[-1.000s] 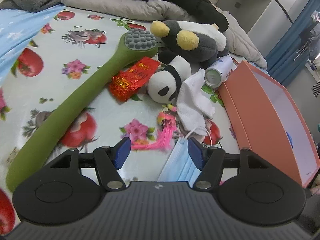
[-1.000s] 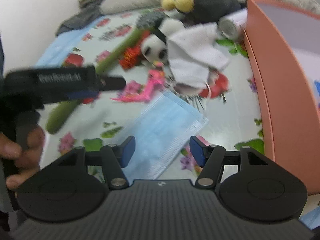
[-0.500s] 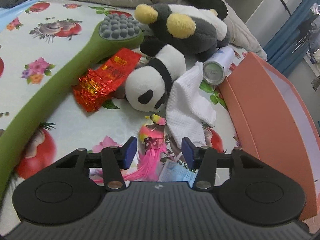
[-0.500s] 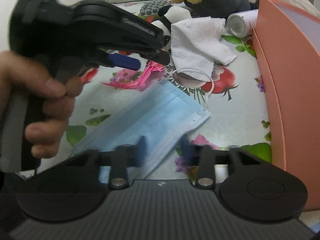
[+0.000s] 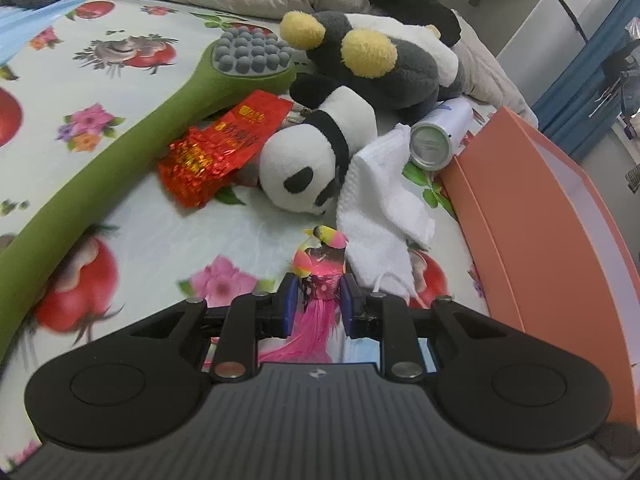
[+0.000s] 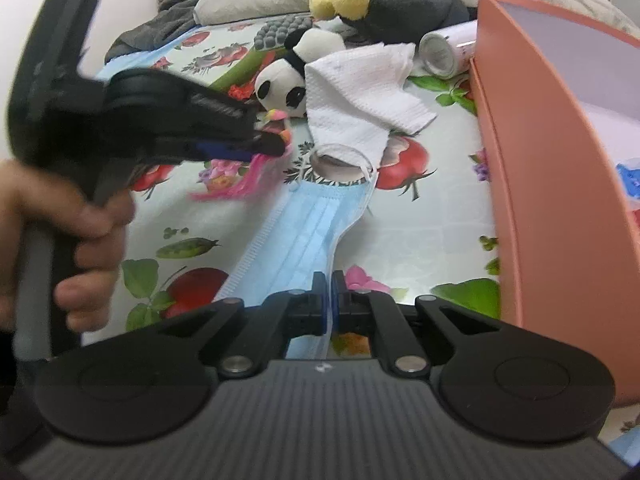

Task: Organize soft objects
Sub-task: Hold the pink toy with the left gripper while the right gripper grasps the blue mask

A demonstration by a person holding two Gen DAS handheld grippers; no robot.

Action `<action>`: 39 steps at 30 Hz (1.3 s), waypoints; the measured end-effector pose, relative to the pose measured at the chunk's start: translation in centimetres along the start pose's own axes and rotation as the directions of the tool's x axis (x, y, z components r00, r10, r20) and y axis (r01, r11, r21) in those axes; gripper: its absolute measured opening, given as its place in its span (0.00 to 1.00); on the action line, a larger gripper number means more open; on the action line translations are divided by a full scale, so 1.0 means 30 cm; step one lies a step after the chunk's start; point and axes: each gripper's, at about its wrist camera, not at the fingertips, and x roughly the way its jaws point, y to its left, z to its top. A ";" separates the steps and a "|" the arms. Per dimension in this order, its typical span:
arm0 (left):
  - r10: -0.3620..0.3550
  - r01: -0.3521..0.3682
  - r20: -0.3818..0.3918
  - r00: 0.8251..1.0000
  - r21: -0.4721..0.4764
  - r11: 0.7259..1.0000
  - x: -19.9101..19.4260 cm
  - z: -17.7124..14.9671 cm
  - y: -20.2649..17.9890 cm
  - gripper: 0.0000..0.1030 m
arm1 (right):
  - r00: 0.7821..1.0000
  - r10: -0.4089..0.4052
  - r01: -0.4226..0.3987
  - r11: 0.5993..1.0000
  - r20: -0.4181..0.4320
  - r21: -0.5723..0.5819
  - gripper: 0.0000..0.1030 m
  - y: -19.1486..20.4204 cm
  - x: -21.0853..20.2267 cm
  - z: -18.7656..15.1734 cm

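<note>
Bedsheet [image 5: 168, 20] with fruit and flower print, seen from both wrist cameras. Left wrist view: the left gripper [image 5: 318, 304] has its blue pads tight against a pink tassel charm [image 5: 318, 280], which lies just in front of a panda plush [image 5: 312, 160]; the tassel's knotted head points away from the camera toward the panda, its fringe runs back under the gripper, so its long axis follows the fingers. Only this view shows the full green massage stick [image 5: 120, 152], lying diagonally from lower left to its grey studded head, the red foil packet [image 5: 224, 148] beside the panda, and the grey and yellow plush [image 5: 372, 56] behind it.

Right wrist view: the right gripper [image 6: 328, 300] is closed to a narrow slit on the near end of a blue face mask [image 6: 304, 232]; the mask stretches away toward the white towel [image 6: 360, 92], its far ear loop touching the towel's lower edge. Only this view shows a hand [image 6: 60, 232] gripping the left tool's handle, and the pale inside of the orange box [image 6: 532, 184].

The box wall bounds the right side. The metal can [image 6: 444, 52] lies against its far corner. Bare sheet lies between mask and box.
</note>
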 end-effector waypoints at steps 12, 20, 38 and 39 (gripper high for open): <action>-0.017 0.016 -0.019 1.000 -0.029 0.999 -0.214 -0.206 -0.003 0.26 | 1.000 -0.010 0.009 0.999 0.024 0.042 0.09 -0.049 -0.070 -0.028; -0.017 0.017 -0.009 1.000 -0.022 1.000 -0.270 -0.240 0.007 0.26 | 0.996 0.003 -0.011 0.996 0.092 0.086 0.66 -0.030 -0.152 -0.034; -0.047 0.043 -0.036 0.998 -0.101 0.994 -0.244 -0.238 0.056 0.26 | 0.998 -0.060 0.057 0.991 -0.020 -0.119 0.68 0.068 0.030 -0.091; -0.055 0.051 -0.039 0.998 -0.110 0.993 -0.243 -0.238 0.058 0.26 | 0.998 -0.057 0.054 0.991 -0.020 -0.118 0.64 0.069 0.029 -0.088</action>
